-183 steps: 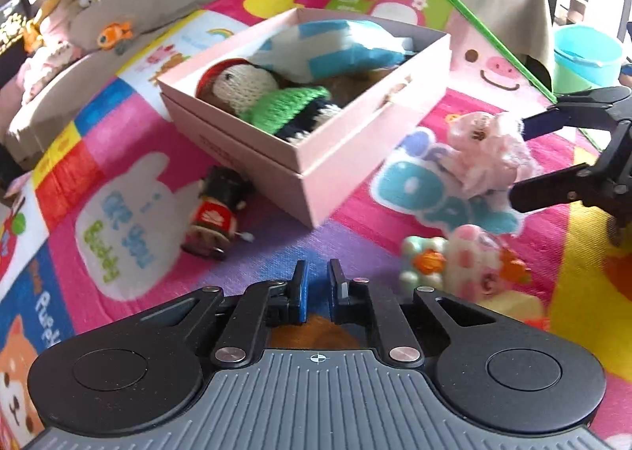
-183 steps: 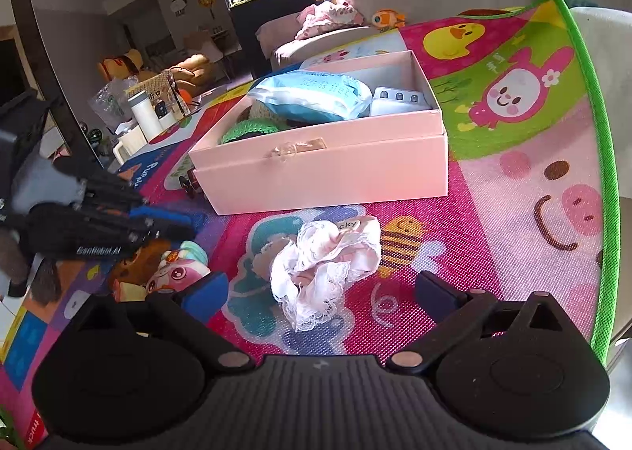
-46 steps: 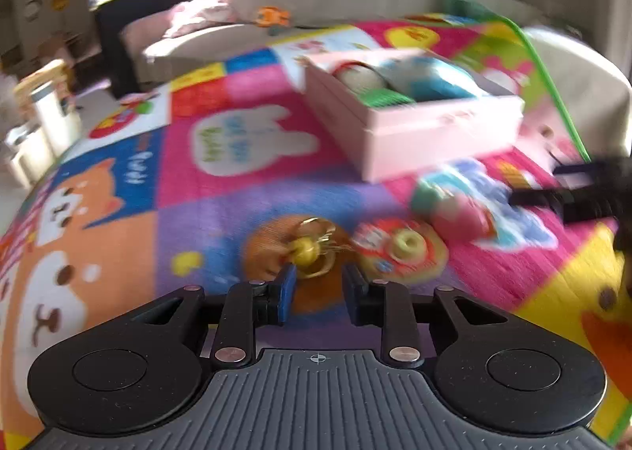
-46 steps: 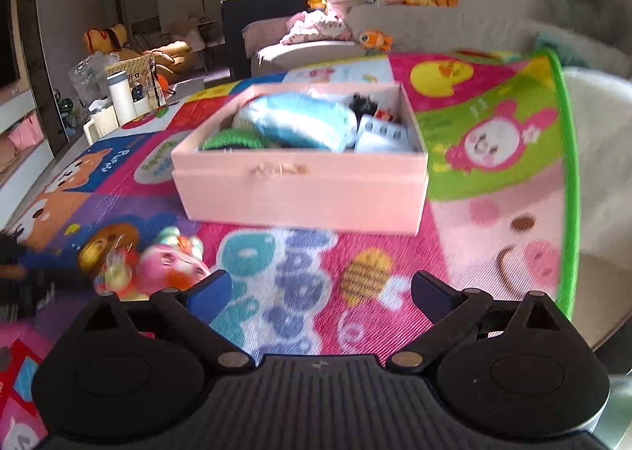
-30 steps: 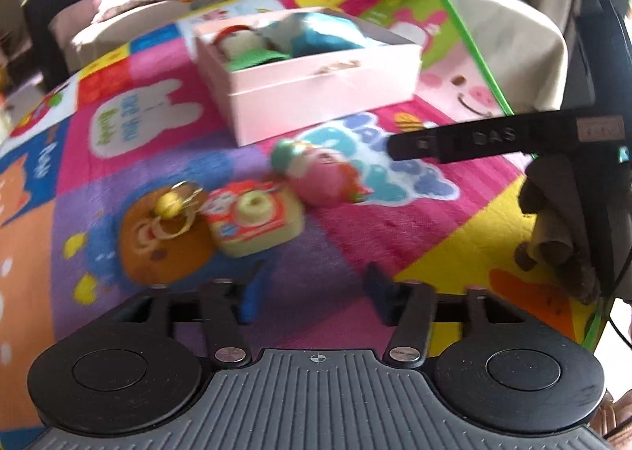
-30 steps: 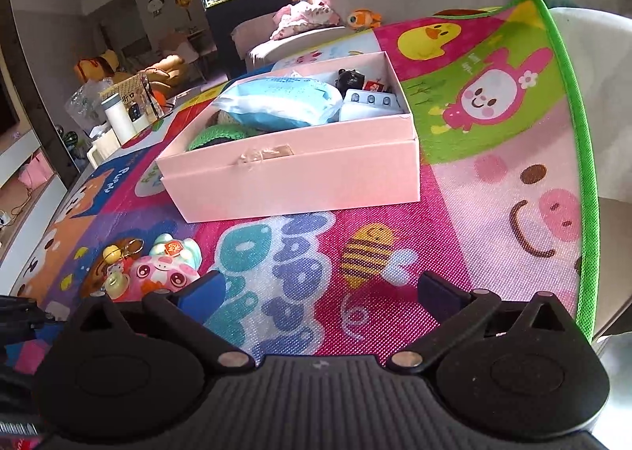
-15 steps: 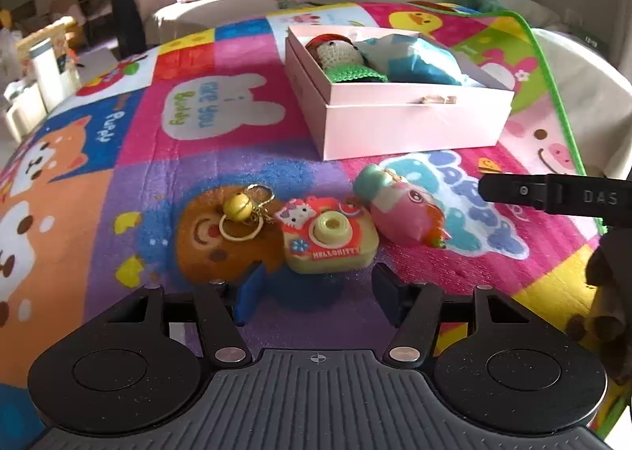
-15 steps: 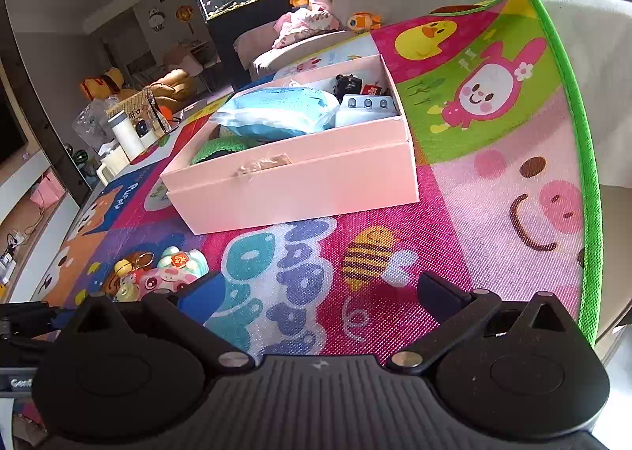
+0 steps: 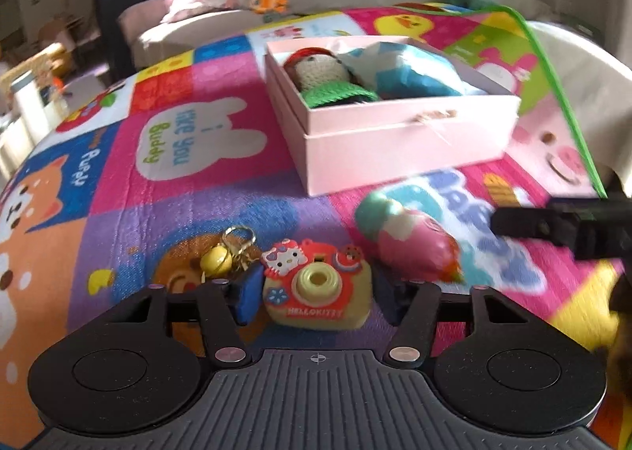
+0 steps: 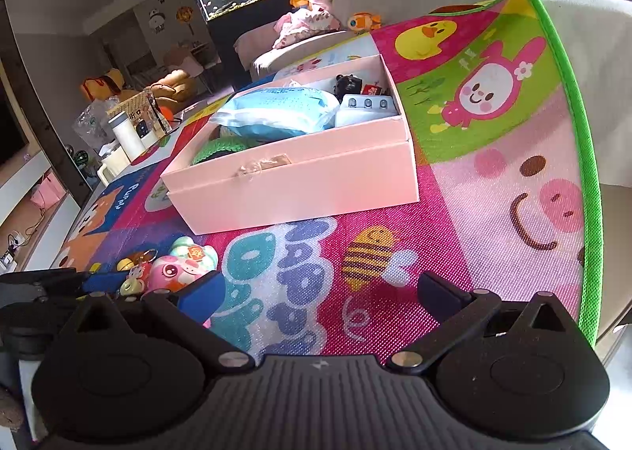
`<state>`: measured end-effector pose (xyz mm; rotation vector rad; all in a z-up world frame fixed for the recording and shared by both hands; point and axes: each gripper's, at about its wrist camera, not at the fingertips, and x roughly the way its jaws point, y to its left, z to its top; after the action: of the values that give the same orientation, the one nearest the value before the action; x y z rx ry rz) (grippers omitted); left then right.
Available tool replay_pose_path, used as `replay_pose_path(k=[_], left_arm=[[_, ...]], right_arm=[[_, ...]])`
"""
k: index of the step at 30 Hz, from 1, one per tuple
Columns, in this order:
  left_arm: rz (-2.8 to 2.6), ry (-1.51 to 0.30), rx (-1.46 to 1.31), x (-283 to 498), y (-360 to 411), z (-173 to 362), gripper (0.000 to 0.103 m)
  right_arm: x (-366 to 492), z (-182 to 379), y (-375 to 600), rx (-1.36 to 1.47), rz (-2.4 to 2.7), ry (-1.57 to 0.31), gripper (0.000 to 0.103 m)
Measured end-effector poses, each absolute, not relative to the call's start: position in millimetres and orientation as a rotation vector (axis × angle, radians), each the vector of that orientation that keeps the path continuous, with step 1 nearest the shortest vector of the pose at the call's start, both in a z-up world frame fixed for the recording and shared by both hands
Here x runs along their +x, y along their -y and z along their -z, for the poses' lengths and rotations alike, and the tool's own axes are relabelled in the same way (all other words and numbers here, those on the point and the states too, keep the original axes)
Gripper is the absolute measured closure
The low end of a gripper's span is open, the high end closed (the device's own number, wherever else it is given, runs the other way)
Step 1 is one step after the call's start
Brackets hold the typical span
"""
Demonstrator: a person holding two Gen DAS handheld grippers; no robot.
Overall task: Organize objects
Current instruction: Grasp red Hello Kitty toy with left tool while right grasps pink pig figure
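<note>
The left tongs (image 9: 316,294) had slid up around the toy camera (image 9: 317,298) on the mat (image 9: 166,213), jaws closing but not yet gripping; next, clench, lift and carry it to the pink box (image 9: 395,142), while the right tongs (image 10: 320,294) hung released.

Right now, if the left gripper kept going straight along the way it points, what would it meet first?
The Hello Kitty toy camera. It already sits on the play mat between the left gripper's closing jaws, so it comes first. The pink and green toy lies off to the right, likely outside that line.
</note>
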<state>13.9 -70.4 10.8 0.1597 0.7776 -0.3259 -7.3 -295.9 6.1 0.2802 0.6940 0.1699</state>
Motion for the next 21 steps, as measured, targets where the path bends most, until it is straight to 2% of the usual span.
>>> replay_pose_path(k=[7, 17, 21], left_arm=[[0.409, -0.781, 0.181, -34, 37, -12, 0.041], [0.344, -0.745, 0.130, -45, 12, -10, 0.041], [0.342, -0.726, 0.119, -49, 10, -8, 0.041]], right_arm=[[-17, -14, 281, 0.217, -0.253, -0.663, 0.000], [-8, -14, 199, -0.066, -0.291, -0.719, 0.000], [-11, -19, 198, -0.255, -0.109, -0.637, 0.000]])
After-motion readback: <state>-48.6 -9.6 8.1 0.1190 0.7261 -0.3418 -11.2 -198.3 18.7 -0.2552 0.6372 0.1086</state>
